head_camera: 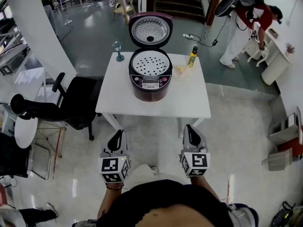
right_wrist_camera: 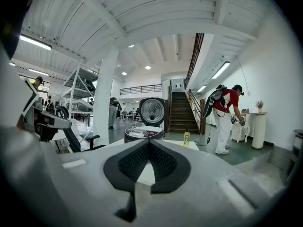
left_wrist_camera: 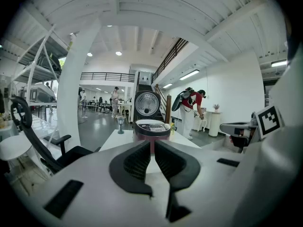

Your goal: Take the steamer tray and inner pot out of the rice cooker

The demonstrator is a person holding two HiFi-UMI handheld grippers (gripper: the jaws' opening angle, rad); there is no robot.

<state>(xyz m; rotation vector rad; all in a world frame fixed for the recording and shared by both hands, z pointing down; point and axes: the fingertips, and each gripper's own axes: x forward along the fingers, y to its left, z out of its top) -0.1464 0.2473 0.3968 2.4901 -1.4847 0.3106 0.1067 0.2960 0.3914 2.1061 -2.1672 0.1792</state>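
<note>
Steamer tray [head_camera: 150, 63] rests in the open rice cooker [head_camera: 150, 85]; probably light and stiff: grip its rim. Left tool [head_camera: 117, 137] and right tool [head_camera: 190, 131] are pressed together, empty.

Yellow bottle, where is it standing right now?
In the head view, the yellow bottle stands near the far edge of the white table, just to the right of the open rice cooker.

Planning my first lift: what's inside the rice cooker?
A perforated steamer tray fills the mouth of the rice cooker. It covers everything beneath, so no inner pot is visible.
</note>
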